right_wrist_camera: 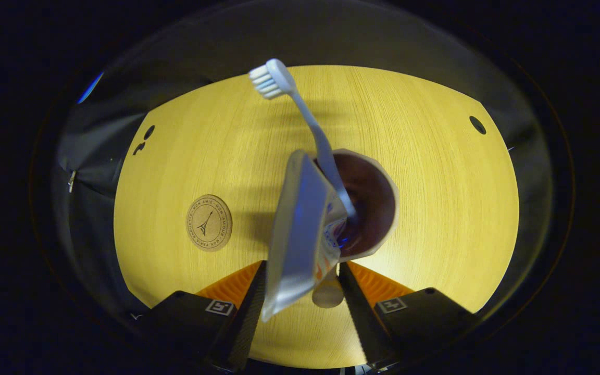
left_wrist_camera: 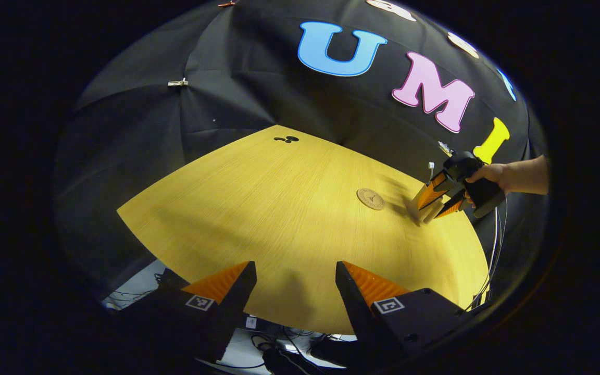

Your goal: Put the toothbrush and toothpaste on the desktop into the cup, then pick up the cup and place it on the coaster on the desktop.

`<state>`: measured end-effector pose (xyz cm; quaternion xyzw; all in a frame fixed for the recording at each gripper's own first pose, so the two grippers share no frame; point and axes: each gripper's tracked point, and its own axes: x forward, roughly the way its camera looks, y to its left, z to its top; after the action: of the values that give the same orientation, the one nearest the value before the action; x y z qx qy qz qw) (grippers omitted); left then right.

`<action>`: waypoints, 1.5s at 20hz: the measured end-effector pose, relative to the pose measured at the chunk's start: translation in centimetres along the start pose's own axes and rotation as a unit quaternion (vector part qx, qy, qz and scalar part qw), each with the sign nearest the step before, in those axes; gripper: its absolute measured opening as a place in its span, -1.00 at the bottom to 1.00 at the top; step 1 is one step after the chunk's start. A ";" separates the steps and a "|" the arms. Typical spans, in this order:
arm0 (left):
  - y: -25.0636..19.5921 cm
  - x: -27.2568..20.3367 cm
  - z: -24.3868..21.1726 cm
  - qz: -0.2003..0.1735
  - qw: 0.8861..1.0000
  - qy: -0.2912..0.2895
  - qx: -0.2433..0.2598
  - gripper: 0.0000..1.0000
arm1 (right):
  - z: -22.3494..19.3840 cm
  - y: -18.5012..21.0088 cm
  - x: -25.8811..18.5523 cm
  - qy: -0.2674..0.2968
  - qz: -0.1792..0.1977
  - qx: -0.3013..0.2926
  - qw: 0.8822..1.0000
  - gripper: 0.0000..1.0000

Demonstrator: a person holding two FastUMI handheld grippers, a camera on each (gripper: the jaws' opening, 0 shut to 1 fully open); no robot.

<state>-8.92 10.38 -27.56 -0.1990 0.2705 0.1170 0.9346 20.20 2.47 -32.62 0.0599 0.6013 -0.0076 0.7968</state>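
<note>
Between my right gripper (right_wrist_camera: 300, 284)'s fingers stands the cup (right_wrist_camera: 370, 205), seen from above in the right gripper view — both fingers press on its lower part, so I have it clamped. Inside the cup the toothbrush (right_wrist_camera: 310, 122) leans away from me, its bristled head at the far end over the wooden desktop (right_wrist_camera: 435, 156). The toothpaste (right_wrist_camera: 300, 234) tube also sits in the cup, its flat crimped end tilted out toward the near left and reaching down in front of my left-hand finger. The coaster (right_wrist_camera: 209, 223) lies flat on the desktop to the left of the cup, apart from it, with bare wood between the two.

In the left gripper view my left gripper (left_wrist_camera: 296, 284) hangs over the near edge of the desktop with its fingers spread wide and nothing between them. Far off to the right I see the other gripper in a hand (left_wrist_camera: 492, 174), closed on the cup, with the toothbrush head poking up above it — the coaster lies just to its left on the wood. I cannot tell whether the cup's base touches the table.
</note>
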 end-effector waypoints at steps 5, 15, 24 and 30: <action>0.6 -0.6 -1.9 0.007 1.000 0.019 -0.011 0.91 | 0.1 0.5 0.3 0.014 0.009 0.026 1.000 0.25; -0.6 -0.3 -2.4 -0.007 0.999 0.027 0.015 0.91 | 0.5 -0.2 0.8 0.019 -0.002 0.049 0.999 -0.11; -3.2 0.2 -3.3 -0.033 0.998 0.039 0.036 0.91 | 0.3 -1.2 0.5 0.005 -0.036 -0.011 0.999 -0.39; -4.2 0.4 -3.2 -0.048 0.997 0.038 0.050 0.90 | 0.8 0.3 -0.8 -0.007 -0.022 -0.032 0.999 -0.43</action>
<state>-8.74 5.30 -28.97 -0.1687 0.3017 0.0508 0.9370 20.78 2.64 -31.61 0.0214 0.5964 -0.0062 0.8024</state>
